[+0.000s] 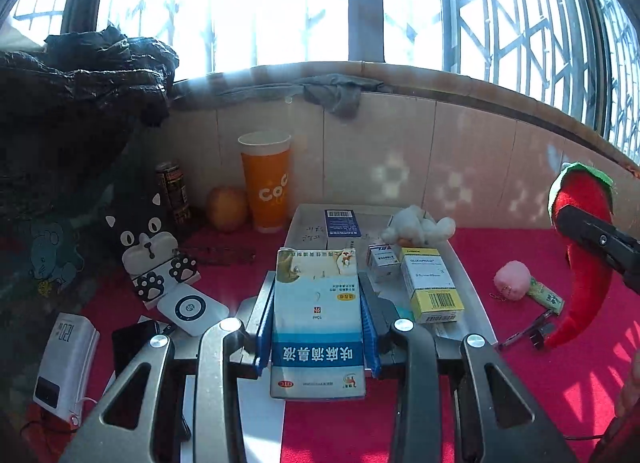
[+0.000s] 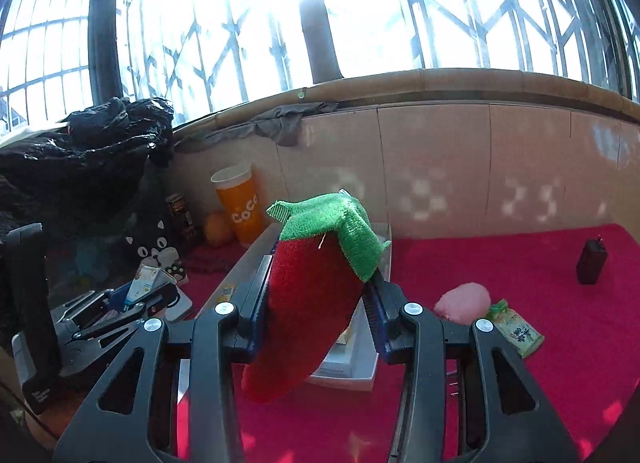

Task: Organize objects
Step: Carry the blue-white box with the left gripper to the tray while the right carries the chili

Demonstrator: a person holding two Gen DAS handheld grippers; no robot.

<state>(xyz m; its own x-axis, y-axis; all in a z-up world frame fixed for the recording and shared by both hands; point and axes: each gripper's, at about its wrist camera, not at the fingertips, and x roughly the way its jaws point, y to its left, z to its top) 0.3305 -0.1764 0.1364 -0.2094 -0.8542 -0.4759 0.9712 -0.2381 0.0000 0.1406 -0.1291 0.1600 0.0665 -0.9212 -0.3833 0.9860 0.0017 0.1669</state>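
Observation:
My left gripper (image 1: 317, 321) is shut on a blue-and-white medicine box (image 1: 318, 319), held above the near end of a white tray (image 1: 466, 275). In the tray lie a yellow-and-white box (image 1: 430, 283), a small white box (image 1: 382, 261), a blue-labelled box (image 1: 342, 223) and a white plush (image 1: 418, 227). My right gripper (image 2: 318, 303) is shut on a red chili plush (image 2: 308, 307) with a green top, hanging in the air over the tray (image 2: 366, 377). In the left wrist view the chili plush (image 1: 580, 263) and right gripper sit at the right edge.
A pink pom-pom (image 1: 512, 279) and a green sachet (image 1: 546, 297) lie on the red cloth right of the tray. An orange cup (image 1: 267, 183), an orange fruit (image 1: 226, 203), a can (image 1: 173, 191), a cat-shaped stand (image 1: 154, 251) and a white power bank (image 1: 66, 367) are left. A black adapter (image 2: 591, 266) stands far right.

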